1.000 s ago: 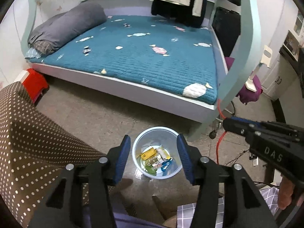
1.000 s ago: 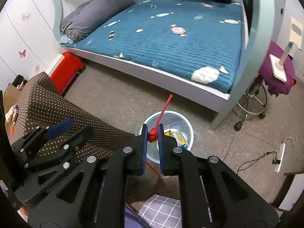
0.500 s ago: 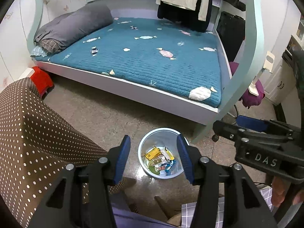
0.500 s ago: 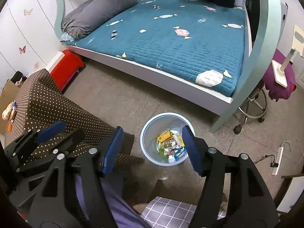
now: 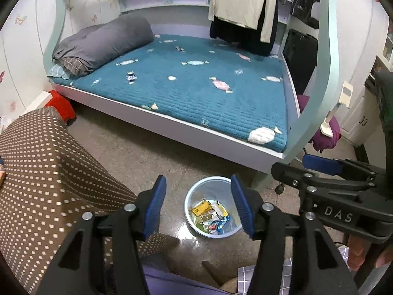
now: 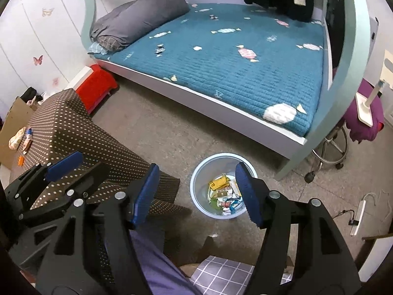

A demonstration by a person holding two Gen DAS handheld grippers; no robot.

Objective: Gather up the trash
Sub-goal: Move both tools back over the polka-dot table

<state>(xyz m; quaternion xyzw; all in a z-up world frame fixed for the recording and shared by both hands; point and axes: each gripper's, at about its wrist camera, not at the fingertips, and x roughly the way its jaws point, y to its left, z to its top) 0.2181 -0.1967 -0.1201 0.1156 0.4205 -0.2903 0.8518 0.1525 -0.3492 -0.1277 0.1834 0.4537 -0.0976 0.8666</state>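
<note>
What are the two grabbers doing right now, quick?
Left gripper: open, fingers wide apart, holding nothing, above the trash bin.
Right gripper: open, holding nothing, also above the bin.

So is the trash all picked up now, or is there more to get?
Some is done: wrappers already lie in the pale blue bin on the floor. Nothing is in hand; the left gripper and right gripper are both open and empty above the bin. More is left: a few small bits sit on the dotted brown cloth, likely next.
</note>
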